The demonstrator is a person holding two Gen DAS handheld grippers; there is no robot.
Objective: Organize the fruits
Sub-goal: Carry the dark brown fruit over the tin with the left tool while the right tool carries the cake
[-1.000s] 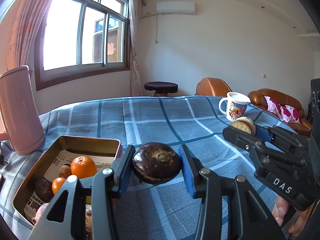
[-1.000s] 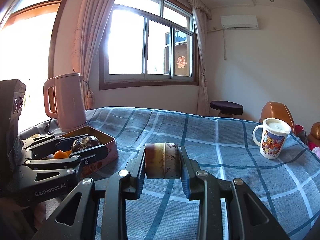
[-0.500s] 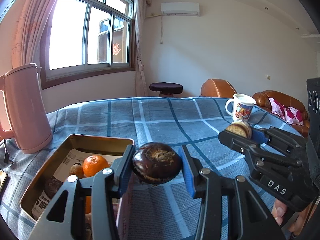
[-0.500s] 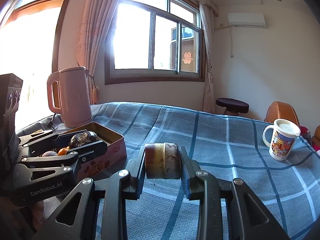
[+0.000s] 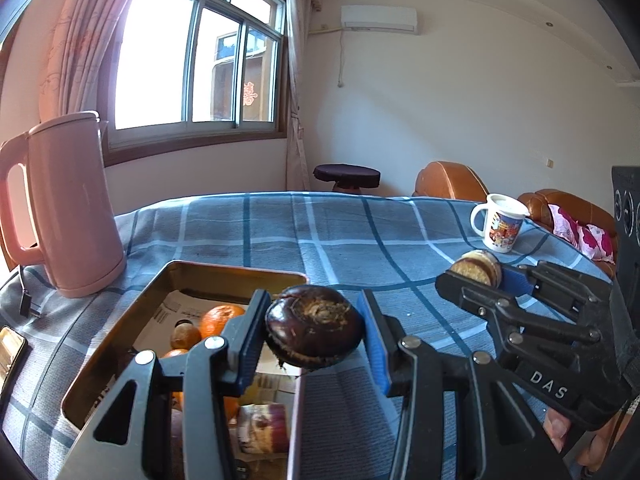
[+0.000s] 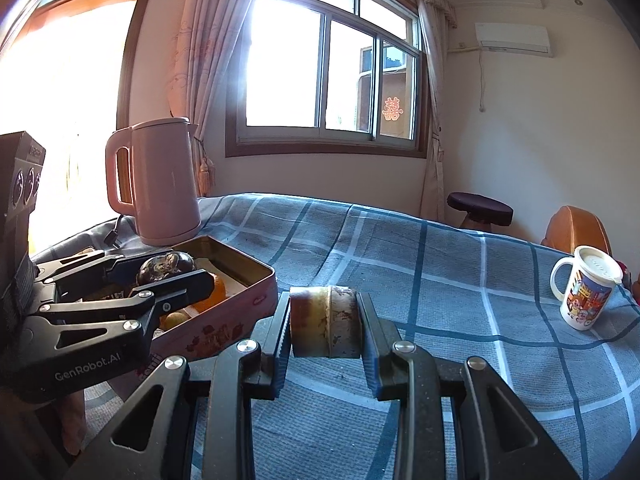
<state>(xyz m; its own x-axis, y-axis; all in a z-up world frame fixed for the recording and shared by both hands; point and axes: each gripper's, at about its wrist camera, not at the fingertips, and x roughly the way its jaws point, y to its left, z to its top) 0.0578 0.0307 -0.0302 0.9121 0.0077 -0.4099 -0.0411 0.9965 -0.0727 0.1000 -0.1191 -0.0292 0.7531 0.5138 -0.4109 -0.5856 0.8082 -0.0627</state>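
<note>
Two grippers, left gripper (image 5: pixel 314 338) clamping dark fruit (image 5: pixel 315 332), over tin (image 5: pixel 236 273)

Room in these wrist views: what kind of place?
Most likely a home living room: a sofa beyond the table, a wall air conditioner, a curtained window, and a kettle on the checked cloth.

Home living room, curtained window (image 6: pixel 332 80), wall air conditioner (image 5: pixel 378 20), leather sofa (image 5: pixel 560 208), plaid-covered table (image 5: pixel 320 232), kettle (image 6: pixel 160 184)

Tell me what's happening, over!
Left tool shut on dark round fruit, above tin box. Right tool shut on brown disc-shaped piece, beside box. Nothing in the way.
</note>
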